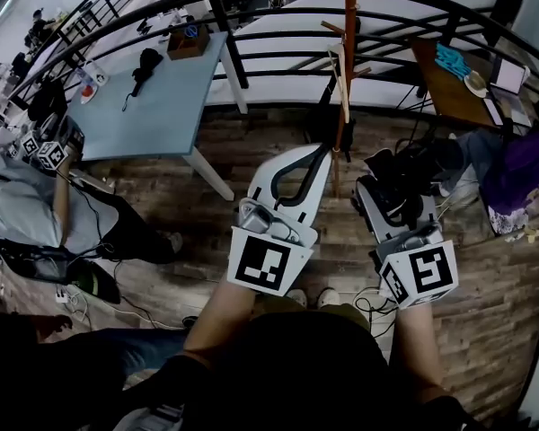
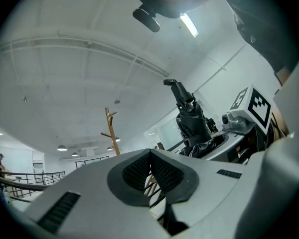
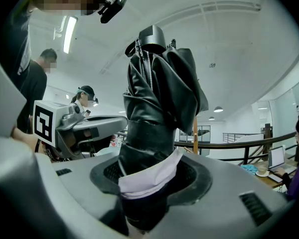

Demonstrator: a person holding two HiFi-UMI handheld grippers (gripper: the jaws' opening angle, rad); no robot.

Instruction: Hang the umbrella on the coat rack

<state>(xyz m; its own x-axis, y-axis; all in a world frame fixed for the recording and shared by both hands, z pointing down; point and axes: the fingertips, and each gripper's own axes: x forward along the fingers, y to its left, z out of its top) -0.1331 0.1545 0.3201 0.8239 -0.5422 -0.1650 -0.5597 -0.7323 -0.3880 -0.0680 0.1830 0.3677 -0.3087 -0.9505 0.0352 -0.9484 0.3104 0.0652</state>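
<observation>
Umbrella (image 3: 159, 93) carried toward the coat rack (image 1: 349, 52), not yet hung.

We judge this to be the approach step. The right gripper (image 3: 149, 169) has its jaws clamped on the lower part of the folded black umbrella, which stands upright between them with its capped end on top. The left gripper (image 2: 150, 152) is empty, its jaws closed tip to tip with nothing between them. The wooden rack stands ahead of both grippers by the railing (image 1: 251, 39), apart from the umbrella, and its pegs (image 1: 334, 30) sit higher up the pole. Next, we think the right hand must close in on the rack, lift the umbrella to 1 peg and catch a strap or handle over it. We cannot make out a loop clearly, so the empty left jaws may have to help.
</observation>
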